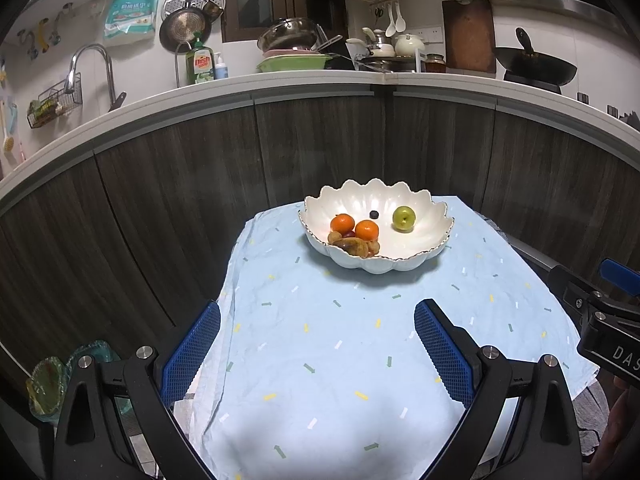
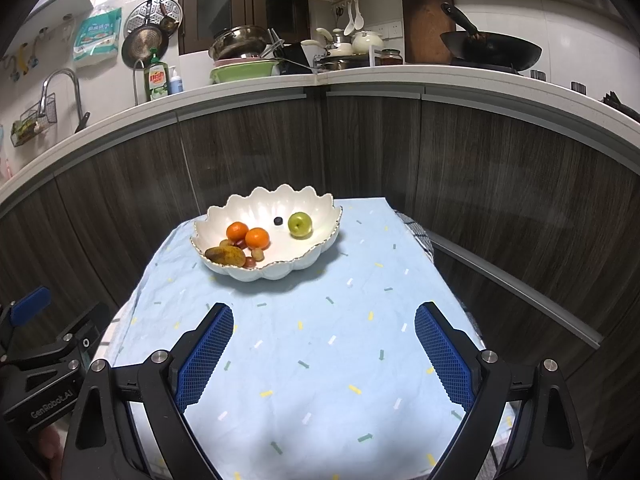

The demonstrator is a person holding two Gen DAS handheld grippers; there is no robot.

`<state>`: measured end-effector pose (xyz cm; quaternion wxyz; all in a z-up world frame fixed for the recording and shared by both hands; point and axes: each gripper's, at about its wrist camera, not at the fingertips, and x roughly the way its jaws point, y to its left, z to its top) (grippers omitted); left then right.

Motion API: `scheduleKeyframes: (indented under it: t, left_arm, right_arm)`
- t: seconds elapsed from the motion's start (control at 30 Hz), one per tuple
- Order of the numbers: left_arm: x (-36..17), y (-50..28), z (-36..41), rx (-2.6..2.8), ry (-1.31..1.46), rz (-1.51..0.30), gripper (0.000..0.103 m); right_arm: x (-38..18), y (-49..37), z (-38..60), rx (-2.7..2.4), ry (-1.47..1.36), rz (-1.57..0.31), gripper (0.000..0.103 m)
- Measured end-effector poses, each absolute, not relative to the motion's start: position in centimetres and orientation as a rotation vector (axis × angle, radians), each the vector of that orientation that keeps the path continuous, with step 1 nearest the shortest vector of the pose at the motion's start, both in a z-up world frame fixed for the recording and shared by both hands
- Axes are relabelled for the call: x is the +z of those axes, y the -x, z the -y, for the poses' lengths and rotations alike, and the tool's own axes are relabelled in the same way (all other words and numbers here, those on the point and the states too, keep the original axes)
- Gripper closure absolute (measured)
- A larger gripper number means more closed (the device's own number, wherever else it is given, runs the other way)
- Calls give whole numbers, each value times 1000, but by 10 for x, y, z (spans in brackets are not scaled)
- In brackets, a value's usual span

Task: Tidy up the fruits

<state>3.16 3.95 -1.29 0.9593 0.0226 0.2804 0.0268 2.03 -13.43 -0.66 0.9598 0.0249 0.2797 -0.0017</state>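
Note:
A white scalloped bowl (image 1: 416,258) (image 2: 308,258) stands at the far end of a table under a light blue cloth (image 1: 340,360) (image 2: 320,360). It holds two oranges (image 1: 367,230) (image 2: 257,238), a green apple (image 1: 403,219) (image 2: 300,223), a brownish pear (image 1: 352,246) (image 2: 225,255), a small dark berry (image 1: 373,214) (image 2: 277,221) and several small reddish-brown fruits. My left gripper (image 1: 318,320) hovers over the near cloth, open and empty. Well short of the bowl, my right gripper (image 2: 324,322) is open with nothing between its blue pads (image 2: 444,356).
Dark wood cabinet fronts (image 1: 180,200) curve close behind the table under a white counter with a faucet (image 1: 90,68), dish soap (image 1: 199,62), pots and a wok (image 2: 490,50). Green glass dishes (image 1: 48,384) sit low at left. Each view shows the other gripper at its edge.

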Motion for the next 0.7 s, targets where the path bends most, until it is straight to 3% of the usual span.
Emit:
scheduleKeyframes:
  t: [0.7]
  left_arm:
    - [-17,-31,-40,55,-50,-566,0]
  right_arm:
    - [-8,-20,136,-3,-53,-572,10]
